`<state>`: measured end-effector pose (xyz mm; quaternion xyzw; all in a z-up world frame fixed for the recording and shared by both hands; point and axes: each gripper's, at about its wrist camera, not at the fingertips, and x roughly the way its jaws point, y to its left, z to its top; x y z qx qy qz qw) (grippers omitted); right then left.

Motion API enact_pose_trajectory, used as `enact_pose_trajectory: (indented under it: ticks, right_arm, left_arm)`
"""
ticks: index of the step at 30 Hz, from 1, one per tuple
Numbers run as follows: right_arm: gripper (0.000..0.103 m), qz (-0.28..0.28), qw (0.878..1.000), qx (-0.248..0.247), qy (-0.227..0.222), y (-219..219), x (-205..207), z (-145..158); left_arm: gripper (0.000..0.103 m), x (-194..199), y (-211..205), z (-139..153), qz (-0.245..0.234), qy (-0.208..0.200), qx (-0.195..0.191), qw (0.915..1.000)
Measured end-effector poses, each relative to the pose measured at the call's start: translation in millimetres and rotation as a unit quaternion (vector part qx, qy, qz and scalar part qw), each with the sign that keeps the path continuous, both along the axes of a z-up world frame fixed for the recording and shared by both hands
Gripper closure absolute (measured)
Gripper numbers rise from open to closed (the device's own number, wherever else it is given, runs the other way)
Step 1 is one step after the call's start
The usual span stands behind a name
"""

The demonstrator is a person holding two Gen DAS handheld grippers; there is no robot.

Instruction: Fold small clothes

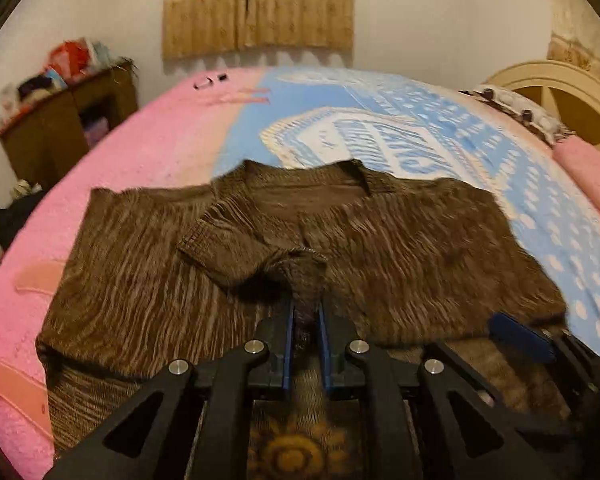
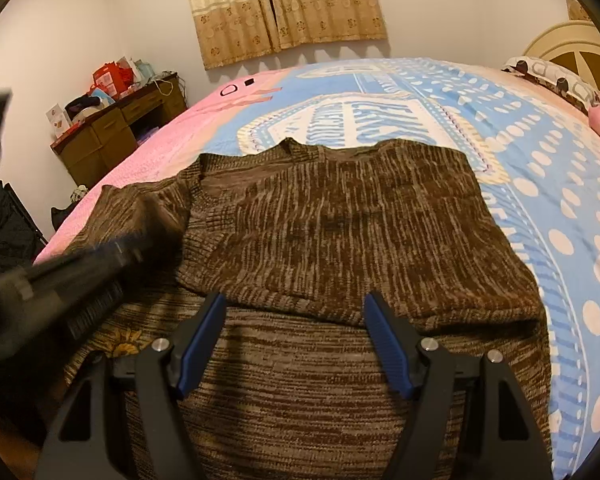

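- Left tongs (image 1: 306, 312), lower centre of the left wrist view, are pressed together on the sleeve cuff (image 1: 300, 276) of the brown knit sweater (image 1: 400, 248).
- Right tongs (image 2: 294, 320), lower centre of the right wrist view, stand spread above the sweater's folded body, holding nothing.
- The sweater lies on the bed (image 2: 560, 200), mid-frame.
- Advice: lay the sleeve flat across the chest, keep the cuff taut, and release only once it lies smooth.
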<state>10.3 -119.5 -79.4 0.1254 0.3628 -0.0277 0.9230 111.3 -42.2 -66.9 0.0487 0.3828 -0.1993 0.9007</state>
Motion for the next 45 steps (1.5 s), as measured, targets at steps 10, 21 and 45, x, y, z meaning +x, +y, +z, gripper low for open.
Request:
enact_pose_trajectory:
  ticks: [10, 21, 45]
  right_arm:
    - [0.028, -0.004, 1.0, 0.008, 0.0, -3, 0, 0]
    - [0.031, 0.117, 0.991, -0.054, -0.033, 71, 50, 47]
    - [0.091, 0.087, 0.993, 0.065, 0.048, 19, 121, -7]
  left_arm:
    - [0.026, -66, 119, 19, 0.144, -0.058, -0.043, 0.9869]
    - [0.022, -60, 138, -35, 0.179, 0.004, -0.03, 0.9835]
    - [0.014, -55, 129, -37, 0.167, -0.001, -0.023, 0.9856]
